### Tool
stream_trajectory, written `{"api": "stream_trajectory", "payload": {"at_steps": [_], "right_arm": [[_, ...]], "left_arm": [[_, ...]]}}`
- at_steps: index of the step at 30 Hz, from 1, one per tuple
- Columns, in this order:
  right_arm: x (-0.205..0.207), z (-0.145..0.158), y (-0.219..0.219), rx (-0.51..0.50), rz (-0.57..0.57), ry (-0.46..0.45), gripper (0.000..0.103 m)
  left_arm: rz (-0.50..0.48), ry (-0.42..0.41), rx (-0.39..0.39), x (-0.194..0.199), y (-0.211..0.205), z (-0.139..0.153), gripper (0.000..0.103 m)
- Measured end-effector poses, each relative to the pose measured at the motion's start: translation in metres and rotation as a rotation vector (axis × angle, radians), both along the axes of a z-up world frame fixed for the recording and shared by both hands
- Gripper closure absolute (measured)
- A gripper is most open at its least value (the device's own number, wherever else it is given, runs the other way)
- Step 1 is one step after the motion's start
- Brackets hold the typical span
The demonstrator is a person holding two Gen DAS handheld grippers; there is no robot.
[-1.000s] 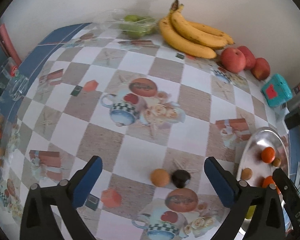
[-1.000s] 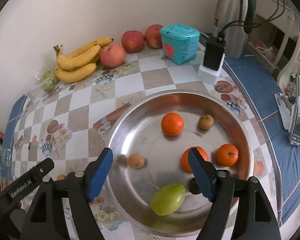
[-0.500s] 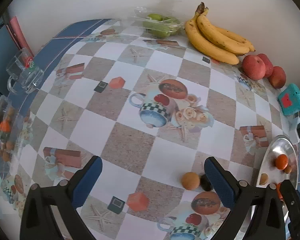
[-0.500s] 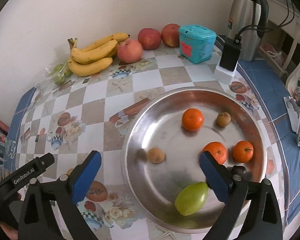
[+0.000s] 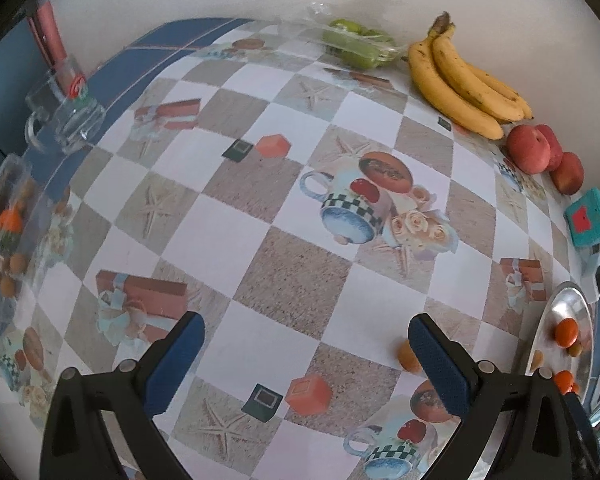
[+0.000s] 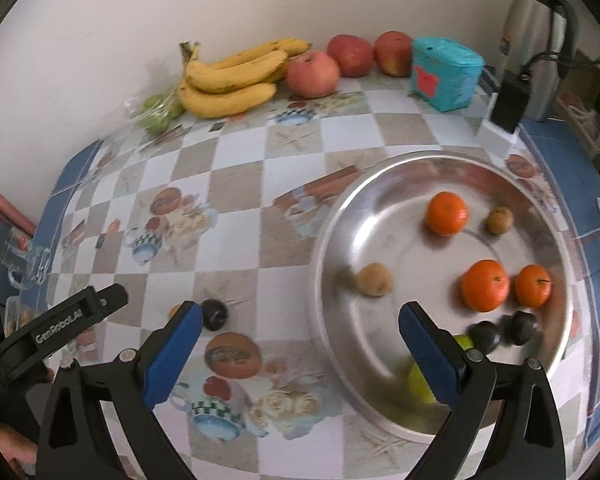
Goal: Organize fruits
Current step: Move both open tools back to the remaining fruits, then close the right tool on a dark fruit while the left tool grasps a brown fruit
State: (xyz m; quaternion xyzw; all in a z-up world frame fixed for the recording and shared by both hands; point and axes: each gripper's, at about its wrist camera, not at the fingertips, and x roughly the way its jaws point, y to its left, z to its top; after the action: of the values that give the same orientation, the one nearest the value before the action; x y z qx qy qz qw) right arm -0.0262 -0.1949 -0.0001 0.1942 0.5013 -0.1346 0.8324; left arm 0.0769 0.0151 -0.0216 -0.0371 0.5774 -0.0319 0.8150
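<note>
Both grippers are spread and empty — the right gripper [image 6: 300, 334] has just been opening. It hangs between the tray [image 6: 340, 216] and a dark plum [image 6: 215, 314] on the table [image 6: 236, 184]. The left gripper [image 5: 306, 344] hovers beside a brown fruit [image 5: 407, 356] — likely next: close on one and carry it to the tray.

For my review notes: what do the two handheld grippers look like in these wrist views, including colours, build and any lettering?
Both match: the left gripper and right gripper each have two black plastic fingers with triangular cut-outs and silver screws, tipped with textured dark blue pads. In the right wrist view, the left gripper's black body carries white "GenRobot.AI" lettering. No cables or sleeves are visible.
</note>
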Motion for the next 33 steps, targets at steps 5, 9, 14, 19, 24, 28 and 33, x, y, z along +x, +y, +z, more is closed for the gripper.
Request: {"api": "stream_trajectory", "payload": {"at_steps": [5,9,14,19,24,28,33], "right_arm": [[0.007,-0.002,0.015,0.047,0.048,-0.024,0.005],[0.014,-0.004,0.025,0.066,0.078,-0.033,0.018],[0.025,-0.016,0.032,0.105,0.104,-0.021,0.041],[0.035,-0.03,0.033,0.178,0.105,-0.017,0.054],[0.041,-0.039,0.036,0.214,0.114,-0.013,0.058],[0.045,-0.044,0.039,0.221,0.121,-0.002,0.062],[0.047,-0.05,0.039,0.239,0.114,0.005,0.067]], "left_arm": [[0.015,0.015,-0.037,0.002,0.005,-0.004,0.0],[0.027,0.019,-0.036,0.004,0.008,-0.006,0.0],[0.045,0.036,-0.035,0.007,0.013,-0.011,0.0],[0.048,0.055,-0.05,0.01,0.013,-0.016,0.0],[0.059,0.061,-0.068,0.012,0.012,-0.019,0.0],[0.06,0.078,-0.081,0.014,0.012,-0.022,0.0],[0.047,0.085,-0.082,0.013,0.008,-0.025,0.0]]}}
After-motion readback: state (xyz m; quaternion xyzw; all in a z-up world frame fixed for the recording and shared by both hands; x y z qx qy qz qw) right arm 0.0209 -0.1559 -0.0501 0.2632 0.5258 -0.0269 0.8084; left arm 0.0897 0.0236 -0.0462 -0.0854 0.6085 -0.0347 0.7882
